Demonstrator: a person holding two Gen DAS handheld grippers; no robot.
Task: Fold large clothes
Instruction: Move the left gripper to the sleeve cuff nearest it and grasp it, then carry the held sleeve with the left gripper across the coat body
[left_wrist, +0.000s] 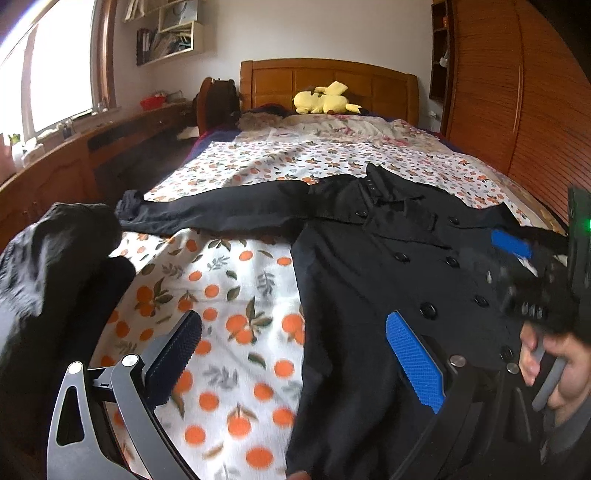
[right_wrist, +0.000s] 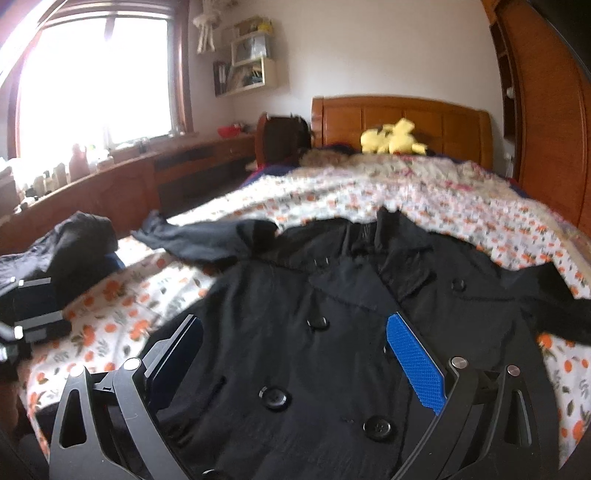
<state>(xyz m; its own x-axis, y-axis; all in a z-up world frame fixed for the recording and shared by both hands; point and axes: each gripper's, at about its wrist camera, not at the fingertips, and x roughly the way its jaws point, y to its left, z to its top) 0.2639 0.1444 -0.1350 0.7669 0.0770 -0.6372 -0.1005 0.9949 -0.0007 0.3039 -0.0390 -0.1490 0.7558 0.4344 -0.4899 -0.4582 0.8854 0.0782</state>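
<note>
A black double-breasted coat (left_wrist: 369, 280) lies face up on the bed, buttons showing, with one sleeve (left_wrist: 207, 214) stretched out to the left. My left gripper (left_wrist: 295, 354) hovers open over the coat's left edge and the orange-print sheet (left_wrist: 229, 295), with nothing between its fingers. The right gripper (left_wrist: 517, 266) shows blurred at the right, over the coat's chest, with a hand (left_wrist: 535, 350) behind it. In the right wrist view the right gripper (right_wrist: 295, 354) is open just above the coat (right_wrist: 295, 295) front, with nothing held. The left gripper (right_wrist: 33, 317) appears at the left edge.
A second dark garment (left_wrist: 59, 258) is heaped at the bed's left edge. A yellow plush toy (left_wrist: 325, 98) lies by the wooden headboard (left_wrist: 332, 77). A wooden wardrobe (left_wrist: 517, 110) stands on the right, and a long desk (left_wrist: 55, 166) runs under the window on the left.
</note>
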